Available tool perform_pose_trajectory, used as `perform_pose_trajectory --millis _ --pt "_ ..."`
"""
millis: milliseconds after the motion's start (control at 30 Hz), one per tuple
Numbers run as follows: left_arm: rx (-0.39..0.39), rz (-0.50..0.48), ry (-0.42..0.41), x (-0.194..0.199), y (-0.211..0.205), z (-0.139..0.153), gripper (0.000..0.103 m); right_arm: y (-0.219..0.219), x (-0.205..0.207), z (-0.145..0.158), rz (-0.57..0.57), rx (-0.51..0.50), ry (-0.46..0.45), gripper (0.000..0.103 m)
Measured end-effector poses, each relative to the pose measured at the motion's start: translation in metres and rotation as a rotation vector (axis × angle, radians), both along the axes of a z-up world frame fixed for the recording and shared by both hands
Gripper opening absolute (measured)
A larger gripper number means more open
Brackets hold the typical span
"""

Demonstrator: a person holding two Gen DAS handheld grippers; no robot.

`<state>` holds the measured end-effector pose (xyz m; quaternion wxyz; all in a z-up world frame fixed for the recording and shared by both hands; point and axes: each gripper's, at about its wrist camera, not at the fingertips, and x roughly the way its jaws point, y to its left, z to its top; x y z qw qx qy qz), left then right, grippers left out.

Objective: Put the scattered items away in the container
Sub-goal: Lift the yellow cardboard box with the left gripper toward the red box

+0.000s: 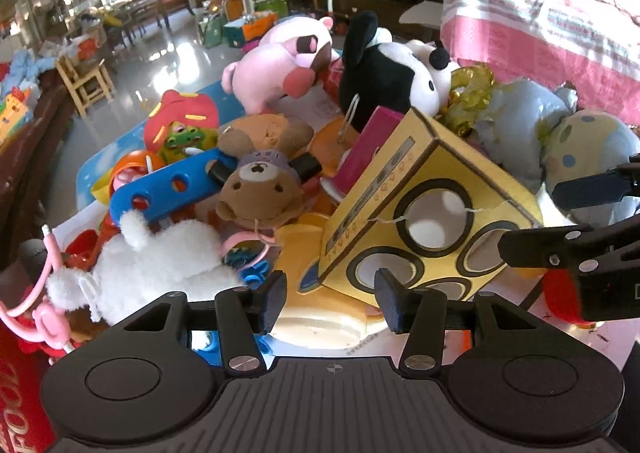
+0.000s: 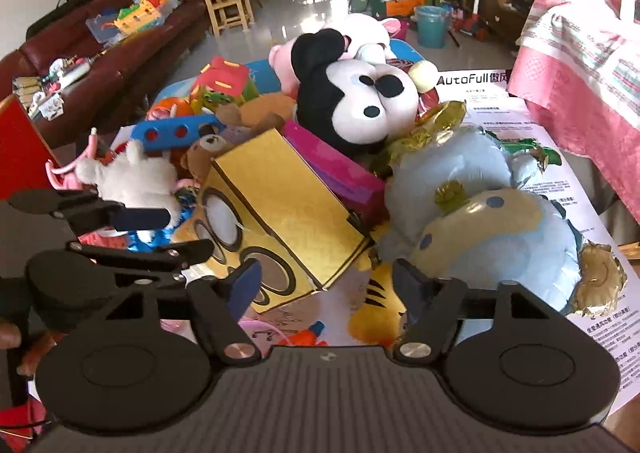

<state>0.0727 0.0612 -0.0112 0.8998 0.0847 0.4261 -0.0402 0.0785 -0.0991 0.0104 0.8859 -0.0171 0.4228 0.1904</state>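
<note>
Scattered toys piled on the table [image 2: 520,141], which is covered with printed paper sheets. Yellow cardboard box [image 1: 424,213] with round cutout holes lies tilted in the middle of the heap, leaning on a magenta box [image 2: 340,169] behind it. Black-and-white mouse plush [image 2: 356,101] sits behind the magenta box, pink plush [image 1: 280,69] just beside it to the left. Brown bear plush [image 1: 260,189] lies left of the yellow box, touching a blue perforated plastic bar [image 1: 172,189]. White fluffy plush [image 1: 156,257] near the front left of the heap. Light blue foil balloon [image 2: 480,205] with yellow dotted patches lies right of the yellow box, touching it. Yellow tiger-striped toy [image 2: 380,309] low in front, between the box and the balloon.

Left tool [image 1: 331,295] released, jaws apart, nothing between them; it hovers just in front of the yellow box's holed face. Right tool [image 2: 326,289] also released, jaws wide, empty, poised over the box's lower corner and the tiger toy. Each tool shows at the edge of the other's view. Container: cannot tell which item it is.
</note>
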Motion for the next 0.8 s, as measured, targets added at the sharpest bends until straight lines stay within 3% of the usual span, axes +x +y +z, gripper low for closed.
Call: perform_pose_trajectory --millis 167,300,333,467,800 --pt "-0.008 -0.044 0.013 0.012 0.0 -0.008 0.056 0.007 0.003 -0.008 0.023 -0.016 -0.005 0.069" --pt "0.008 -0.072 0.023 0.02 -0.005 -0.015 0.028 0.011 0.004 -0.019 0.03 -0.031 -0.009 0.065" --pt "0.007 -0.072 0.027 0.021 -0.006 -0.016 0.026 0.011 0.006 -0.021 0.023 -0.027 -0.006 0.061" --pt "0.0 -0.058 0.03 0.018 -0.006 -0.013 0.025 0.006 0.014 -0.027 -0.018 0.02 0.023 0.044" --pt "-0.054 -0.012 0.043 -0.002 0.002 0.016 0.026 -0.005 0.009 -0.007 -0.03 0.168 0.104 0.043"
